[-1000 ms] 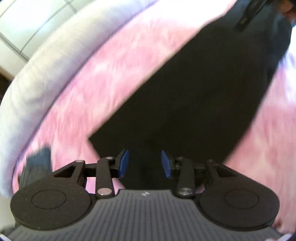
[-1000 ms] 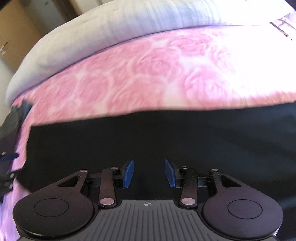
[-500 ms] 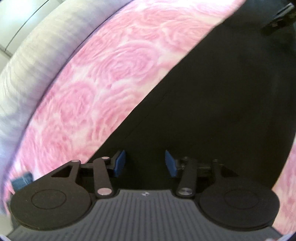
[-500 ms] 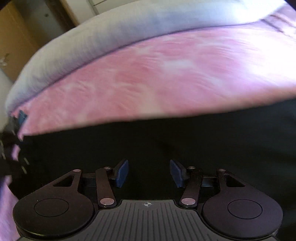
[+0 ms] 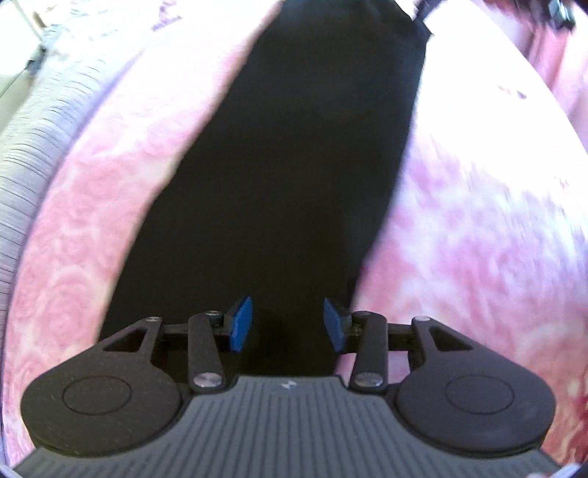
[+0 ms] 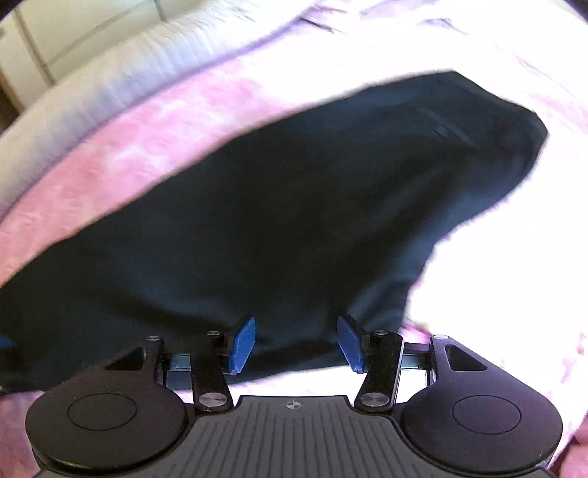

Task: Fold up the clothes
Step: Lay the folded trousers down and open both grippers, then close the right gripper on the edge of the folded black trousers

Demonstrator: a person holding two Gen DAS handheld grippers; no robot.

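A black garment (image 5: 312, 165) lies flat on a pink rose-patterned bedcover (image 5: 92, 220). In the left wrist view it runs as a long strip away from my left gripper (image 5: 287, 320). That gripper hovers over the garment's near end. Its blue pads stand apart and are closing slightly, with only flat cloth below them. In the right wrist view the garment (image 6: 294, 202) spreads wide and ends in a rounded edge at the right. My right gripper (image 6: 296, 340) is open above its near hem, gripping nothing.
A pale ribbed mattress edge (image 5: 22, 147) borders the bedcover on the left, and it runs along the top left (image 6: 92, 84) in the right wrist view. Bright bare bedcover (image 6: 496, 294) lies right of the garment. Something dark and blurred (image 5: 558, 14) sits at the far top right.
Both views swung along the garment. In the left view it went from filling the right side to a narrow strip. The right view moved toward the garment's right end, and its jaws spread wider.
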